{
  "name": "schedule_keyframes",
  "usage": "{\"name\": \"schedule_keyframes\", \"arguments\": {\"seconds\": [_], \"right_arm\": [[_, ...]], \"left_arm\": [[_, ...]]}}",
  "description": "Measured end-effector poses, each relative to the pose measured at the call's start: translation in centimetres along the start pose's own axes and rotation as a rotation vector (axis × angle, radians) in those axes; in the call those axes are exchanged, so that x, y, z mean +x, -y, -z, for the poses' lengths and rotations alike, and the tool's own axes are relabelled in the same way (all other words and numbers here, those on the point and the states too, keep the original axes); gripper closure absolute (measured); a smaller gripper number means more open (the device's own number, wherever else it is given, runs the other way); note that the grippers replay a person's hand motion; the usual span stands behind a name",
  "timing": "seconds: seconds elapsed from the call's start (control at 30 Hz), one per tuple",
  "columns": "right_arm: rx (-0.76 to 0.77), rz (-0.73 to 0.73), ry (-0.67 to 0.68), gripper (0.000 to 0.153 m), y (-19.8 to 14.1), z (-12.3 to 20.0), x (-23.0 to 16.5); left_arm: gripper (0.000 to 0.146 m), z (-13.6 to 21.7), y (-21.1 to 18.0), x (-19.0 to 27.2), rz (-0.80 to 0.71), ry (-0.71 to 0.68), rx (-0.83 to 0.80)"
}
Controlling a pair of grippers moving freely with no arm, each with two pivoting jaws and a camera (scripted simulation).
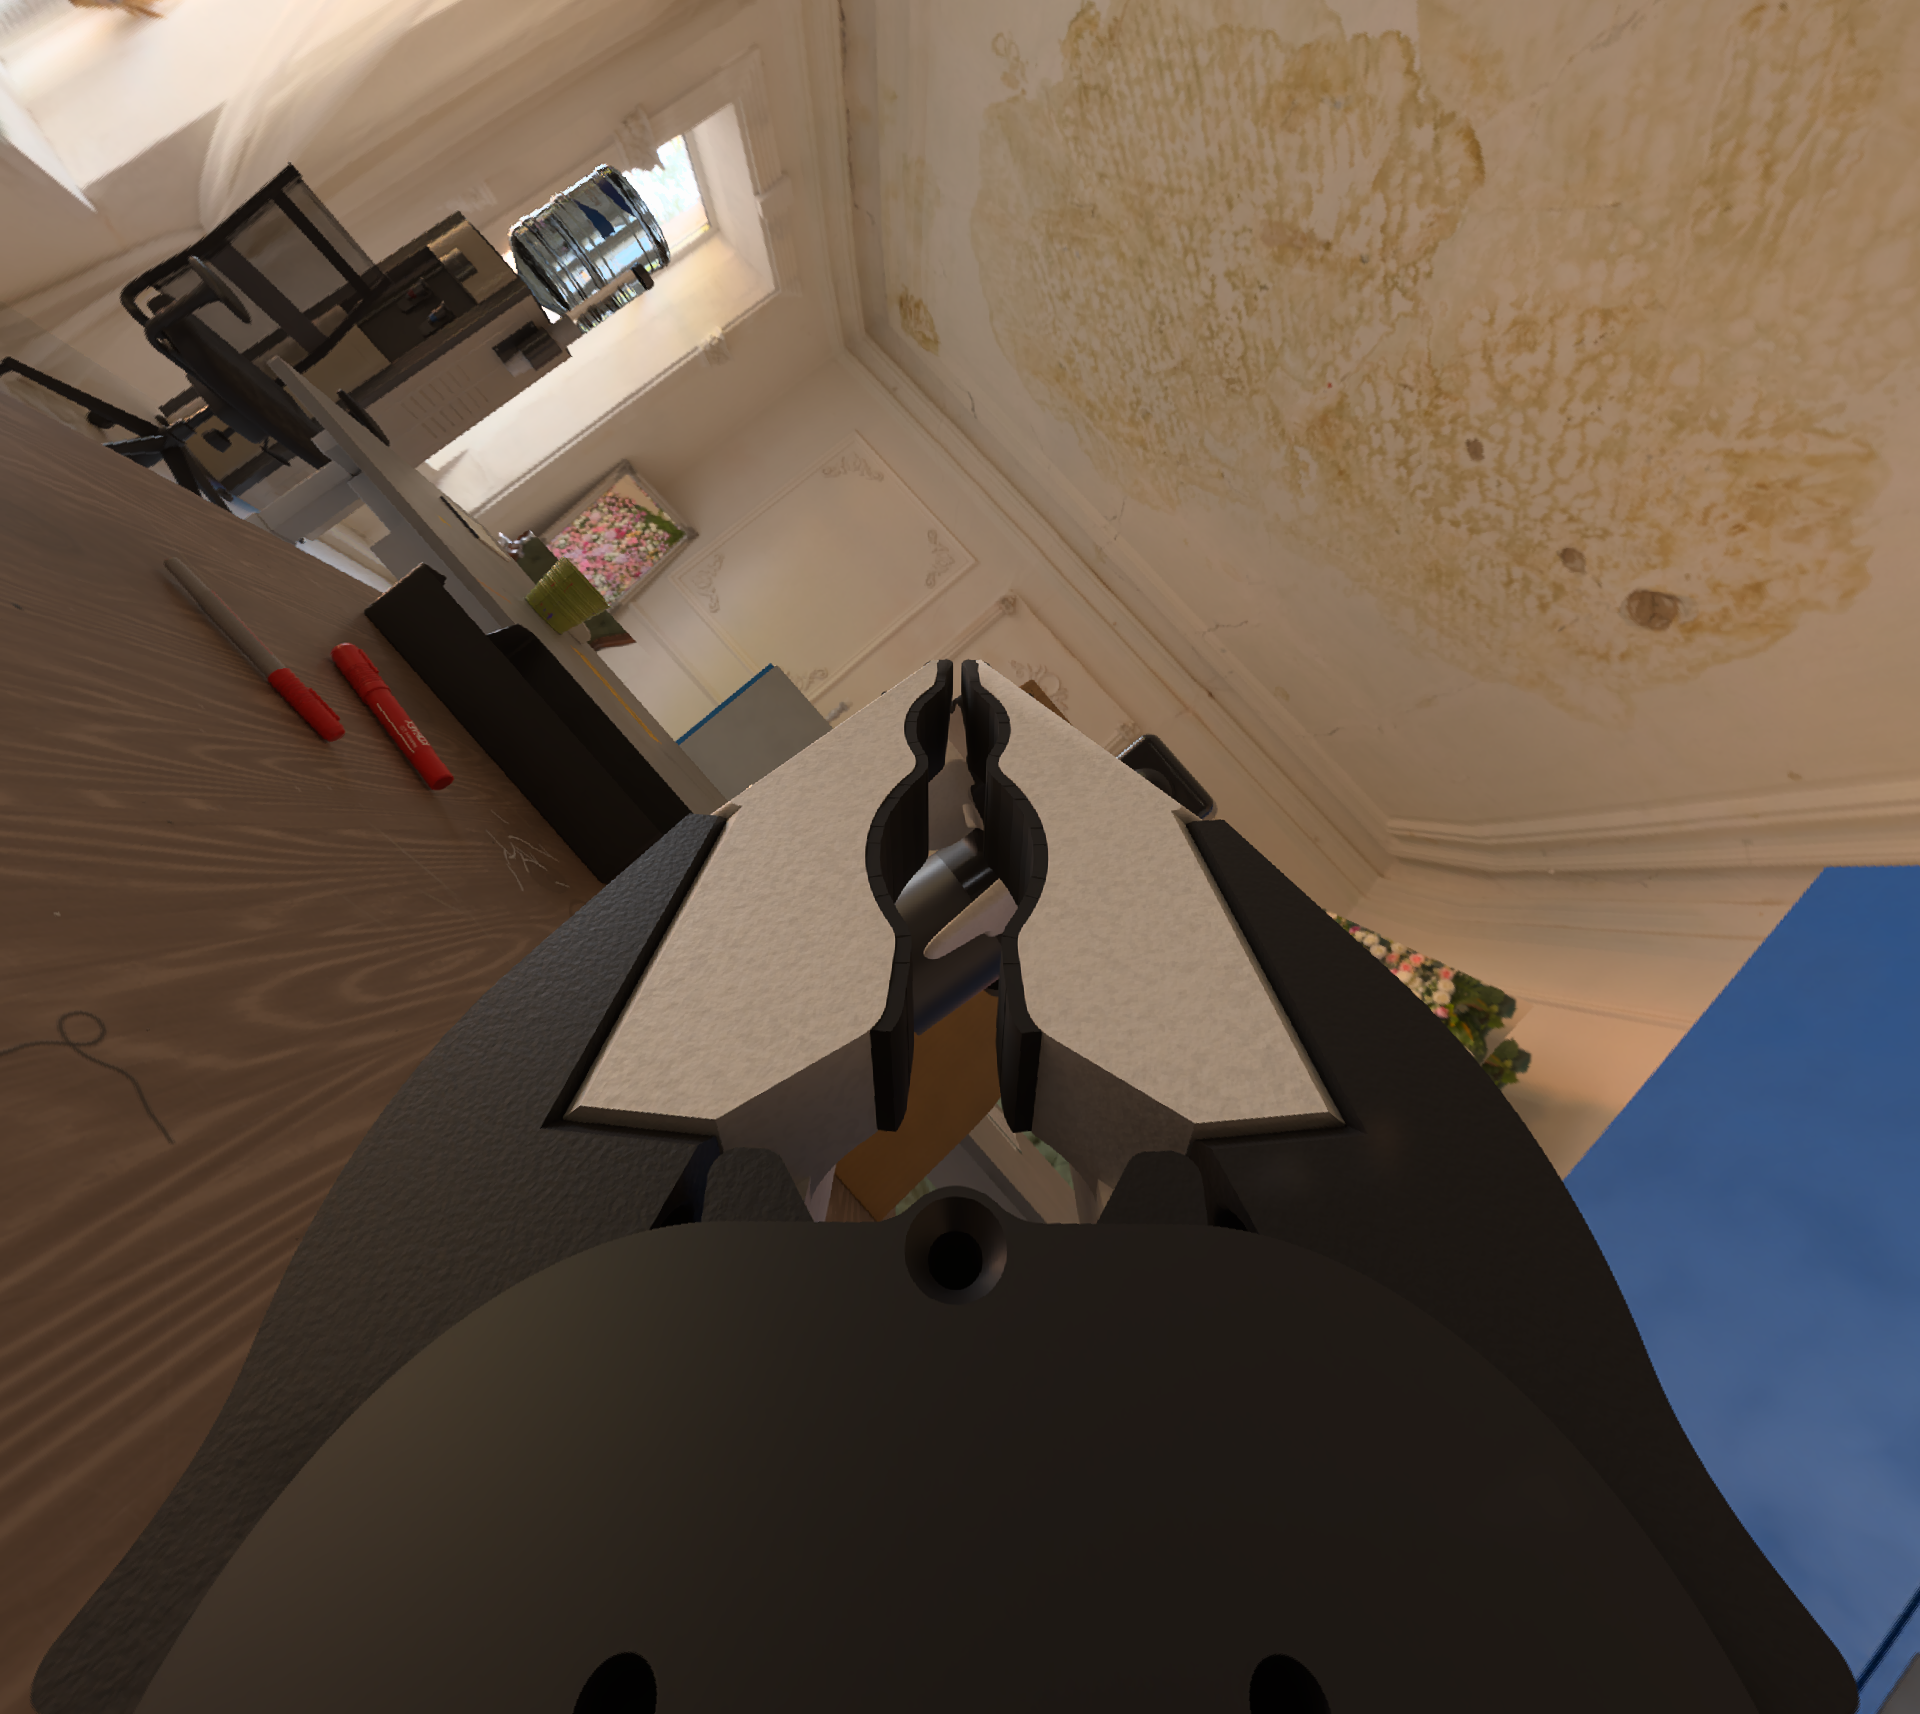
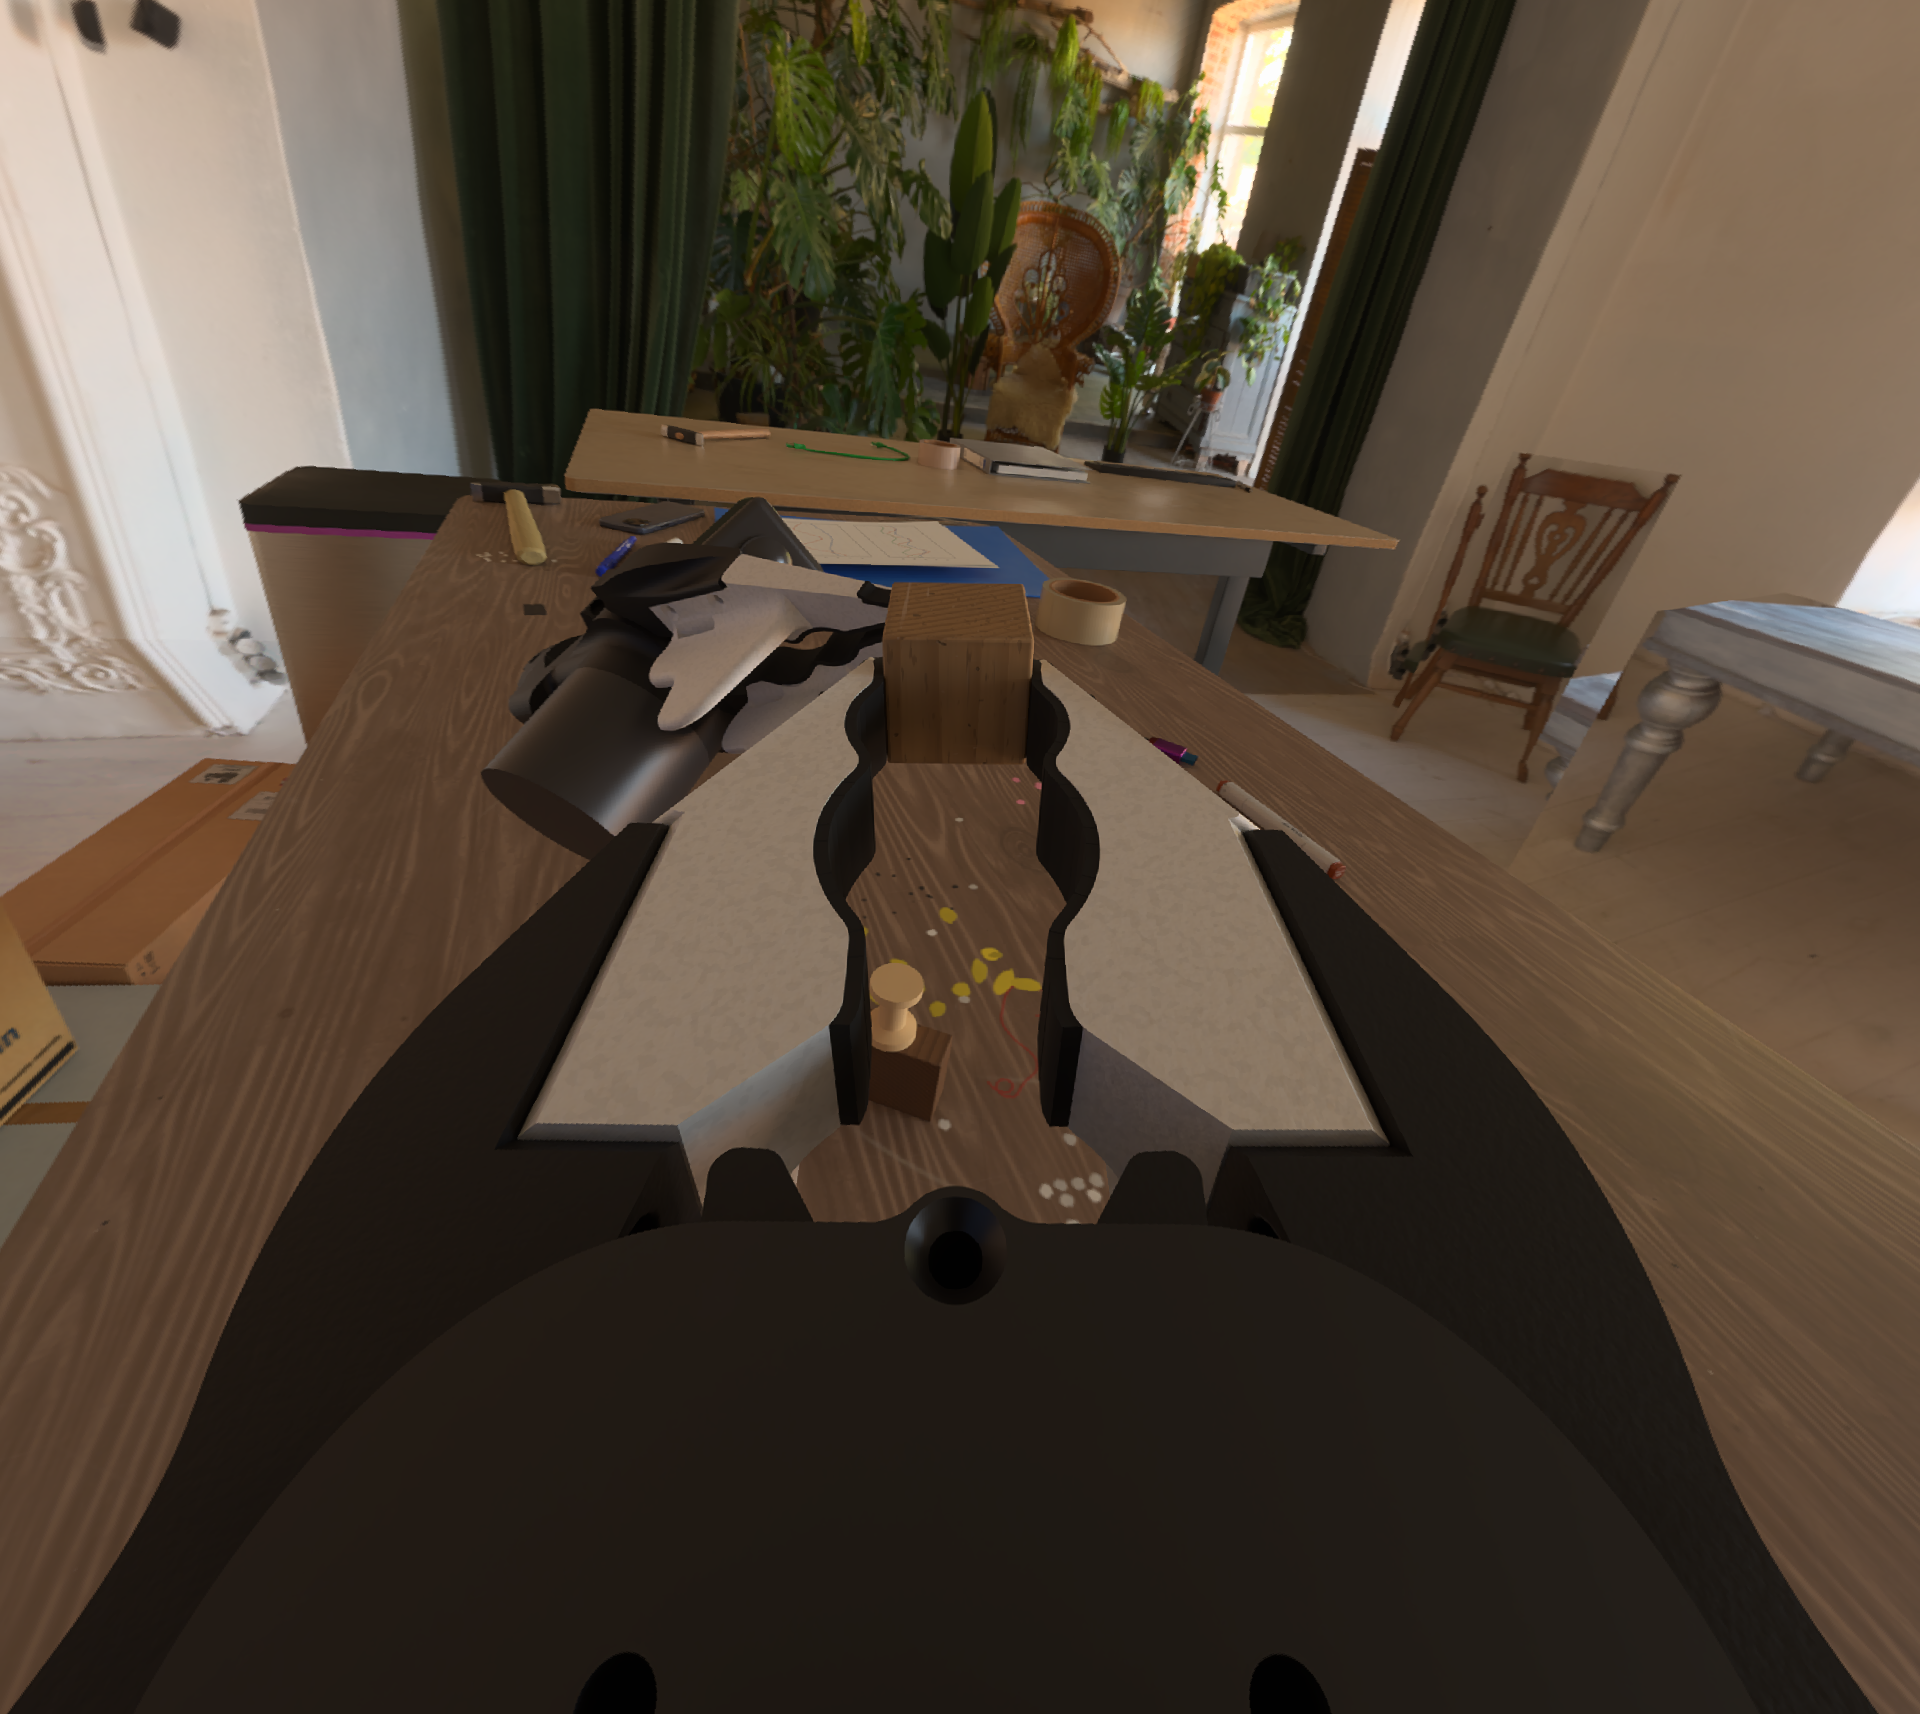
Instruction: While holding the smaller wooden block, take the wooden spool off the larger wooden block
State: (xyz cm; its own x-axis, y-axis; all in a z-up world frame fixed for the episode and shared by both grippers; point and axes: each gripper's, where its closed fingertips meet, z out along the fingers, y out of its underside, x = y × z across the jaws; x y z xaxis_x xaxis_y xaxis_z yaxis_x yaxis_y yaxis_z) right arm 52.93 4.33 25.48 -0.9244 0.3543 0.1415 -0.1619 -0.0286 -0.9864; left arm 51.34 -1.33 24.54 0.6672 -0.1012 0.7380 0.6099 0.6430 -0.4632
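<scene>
1. The counter (image 2: pixel 312 989) is a long wood-grain top, and it's the biggest thing here. In the left wrist view it runs tilted up the left edge of the frame (image 1: pixel 156 989).
2. The right hand-held gripper (image 2: pixel 956 708) is pinching a light wooden block (image 2: pixel 958 672) between its fingertips, up above the counter. Honestly, in this view it looks like the bigger of the two blocks, but it's also much closer to the camera, so I can't tell true sizes.
3. The left hand-held gripper (image 1: pixel 957 677) has its tips pressed together with nothing between them. It's tilted up toward a stained ceiling. You can also spot it in the right wrist view (image 2: pixel 831 625), lying on its side just left of the held block.
4. The darker wooden block (image 2: pixel 914 1077) sits on the counter, seen low between the right gripper's fingers, among yellow and white paint flecks.
5. The wooden spool (image 2: pixel 896 1004) stands upright on top of that darker block, so it's not off yet.
6. A roll of masking tape (image 2: pixel 1083 610) sits on the counter just right of the held block.
7. Two markers lie side by side near the counter's far edge in the left wrist view: a red marker (image 1: pixel 393 717) and a grey marker with a red cap (image 1: pixel 249 646).
</scene>
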Motion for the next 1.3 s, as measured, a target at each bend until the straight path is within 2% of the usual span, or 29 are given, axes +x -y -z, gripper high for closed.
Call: {"name": "schedule_keyframes", "arguments": {"seconds": [0.2, 0.4, 0.63, 1.3], "right_arm": [[-0.028, -0.038, 0.065, 0.127, -0.6, 0.0, -0.7], [-0.026, -0.055, 0.061, 0.127, -1.0, 0.3, -0.9], [0.045, -0.140, 0.079, 0.127, 0.0, 1.3, -0.4], [0.022, -0.174, 0.131, 0.127, -0.4, 1.1, -0.9]], "left_arm": [[0.145, 0.1, -0.5, 0.3, -0.029, -0.032, -0.062], [0.146, 0.1, -0.5, 0.7, -0.034, -0.044, -0.081], [0.146, 0.5, -1.3, 0.6, -0.048, -0.069, -0.123], [0.146, 0.7, -1.5, 1.0, -0.071, -0.091, -0.176]]}}
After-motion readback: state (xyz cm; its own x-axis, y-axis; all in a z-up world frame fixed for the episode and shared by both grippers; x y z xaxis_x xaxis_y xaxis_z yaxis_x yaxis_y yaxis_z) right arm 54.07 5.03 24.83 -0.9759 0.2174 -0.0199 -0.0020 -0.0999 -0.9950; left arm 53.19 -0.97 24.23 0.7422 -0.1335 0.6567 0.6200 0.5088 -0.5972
